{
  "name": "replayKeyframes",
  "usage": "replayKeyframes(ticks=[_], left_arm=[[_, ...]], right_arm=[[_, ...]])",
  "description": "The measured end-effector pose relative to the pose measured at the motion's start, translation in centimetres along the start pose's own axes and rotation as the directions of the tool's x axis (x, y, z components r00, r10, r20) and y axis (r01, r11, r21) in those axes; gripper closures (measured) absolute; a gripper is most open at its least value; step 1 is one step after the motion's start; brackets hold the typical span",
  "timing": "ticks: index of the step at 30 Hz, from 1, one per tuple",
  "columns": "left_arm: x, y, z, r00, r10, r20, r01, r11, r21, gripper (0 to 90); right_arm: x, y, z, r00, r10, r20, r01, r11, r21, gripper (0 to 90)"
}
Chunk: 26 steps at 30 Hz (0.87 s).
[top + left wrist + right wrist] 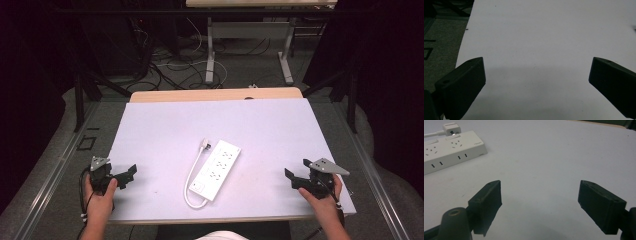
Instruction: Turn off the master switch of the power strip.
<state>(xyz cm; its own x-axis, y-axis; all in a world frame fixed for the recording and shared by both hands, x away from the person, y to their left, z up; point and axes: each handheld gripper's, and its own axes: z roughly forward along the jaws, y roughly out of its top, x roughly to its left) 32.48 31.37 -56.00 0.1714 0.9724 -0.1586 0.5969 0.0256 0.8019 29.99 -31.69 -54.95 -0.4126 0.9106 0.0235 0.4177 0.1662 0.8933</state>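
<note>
White power strip (217,169) is seen lying flat at centre of the high view, on the white table sheet (165,130), running diagonally from lower left to upper right. Its white cord (192,177) is looped along the strip's left side, w/ plug (206,144) resting just beside the strip's upper end. Left gripper (131,173) is held by left hand (101,196) at lower left of frame, near table's front edge, jaws spread apart, nothing between them; bare sheet is seen past them in left gripper view. Right gripper (296,172) is held by right hand (322,196) at lower right, jaws also wide apart & empty. In right gripper view the strip is seen at upper left, well apart from the jaws. Both grippers are well apart from the strip
</note>
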Motion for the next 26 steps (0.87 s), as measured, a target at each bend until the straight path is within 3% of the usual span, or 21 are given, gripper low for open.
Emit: replayKeyframes(ticks=[7,12,26], left_arm=[[0.18,-0.21,0.22,1.0000,-0.004,0.001,0.004,0.9999,0.017,0.9],[0.43,-0.24,0.22,0.9996,-0.029,0.004,0.029,0.9994,0.017,1.0],[0.46,-0.26,0.06,0.9996,-0.026,-0.004,0.026,0.9995,0.018,1.3]], right_arm=[[-0.05,0.01,-0.01,1.0000,-0.002,0.001,0.002,1.000,0.001,18.5],[-0.02,0.01,0.00,1.0000,-0.005,0.007,0.005,1.000,0.007,18.5],[0.00,0.04,0.10,1.0000,0.003,-0.002,-0.003,1.000,-0.006,18.4]])
